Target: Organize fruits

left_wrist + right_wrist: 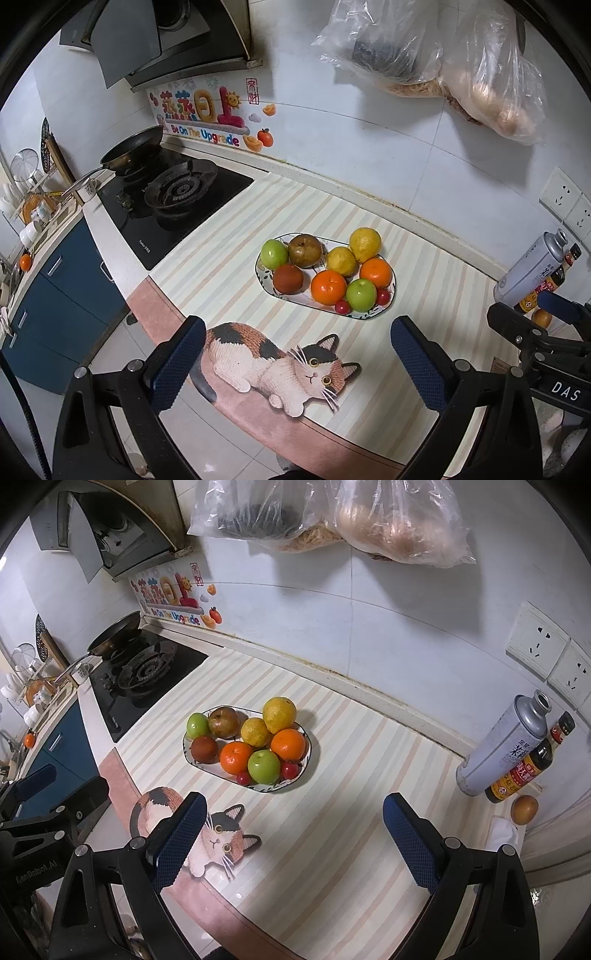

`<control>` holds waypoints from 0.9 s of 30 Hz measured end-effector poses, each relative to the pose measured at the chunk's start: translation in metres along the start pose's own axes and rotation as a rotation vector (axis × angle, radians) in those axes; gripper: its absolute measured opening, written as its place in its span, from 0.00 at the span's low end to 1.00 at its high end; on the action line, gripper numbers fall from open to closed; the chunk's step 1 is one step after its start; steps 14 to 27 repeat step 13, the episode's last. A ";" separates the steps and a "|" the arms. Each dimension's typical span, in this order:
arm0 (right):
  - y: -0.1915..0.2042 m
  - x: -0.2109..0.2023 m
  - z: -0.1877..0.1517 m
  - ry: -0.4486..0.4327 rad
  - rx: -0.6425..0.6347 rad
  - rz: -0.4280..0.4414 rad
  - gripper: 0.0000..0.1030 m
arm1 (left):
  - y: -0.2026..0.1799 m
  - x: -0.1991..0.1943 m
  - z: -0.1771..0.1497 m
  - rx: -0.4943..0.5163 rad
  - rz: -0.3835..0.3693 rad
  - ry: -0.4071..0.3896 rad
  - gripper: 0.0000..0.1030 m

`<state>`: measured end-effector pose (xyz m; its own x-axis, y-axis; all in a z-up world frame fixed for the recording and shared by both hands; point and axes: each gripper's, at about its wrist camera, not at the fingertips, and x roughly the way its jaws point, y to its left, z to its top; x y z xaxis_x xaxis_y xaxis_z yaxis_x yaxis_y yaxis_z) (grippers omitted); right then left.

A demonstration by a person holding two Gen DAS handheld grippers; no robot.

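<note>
A patterned oval plate (373, 315) (192, 762) sits on the striped mat, loaded with fruit: two oranges (328, 287) (236, 757), two green apples (361, 294) (263, 766), two yellow citrus (365, 244) (279, 715), two brownish fruits (305, 250) (223, 722) and small red tomatoes (342, 307) (289, 770). My left gripper (297, 363) is open and empty, held above the cat picture in front of the plate. My right gripper (291, 840) is open and empty, also short of the plate. One brownish fruit (523, 809) (542, 318) lies alone at the right by the bottles.
A grey can (502, 744) and a dark sauce bottle (524, 768) stand at the right by the wall sockets (537, 642). A gas stove (177, 199) with a frying pan (133, 147) lies left. Plastic bags (332, 517) hang on the wall. The counter edge runs along the front left.
</note>
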<state>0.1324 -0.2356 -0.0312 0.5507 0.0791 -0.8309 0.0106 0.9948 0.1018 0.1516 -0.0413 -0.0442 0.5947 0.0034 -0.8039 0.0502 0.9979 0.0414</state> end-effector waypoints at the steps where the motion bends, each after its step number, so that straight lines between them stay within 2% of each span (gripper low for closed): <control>1: -0.001 -0.001 -0.001 0.000 0.001 -0.001 0.95 | 0.000 0.000 0.000 0.000 0.000 0.000 1.00; 27: -0.007 -0.009 -0.005 -0.009 0.007 -0.002 0.95 | 0.000 -0.003 -0.001 -0.003 0.003 -0.007 1.00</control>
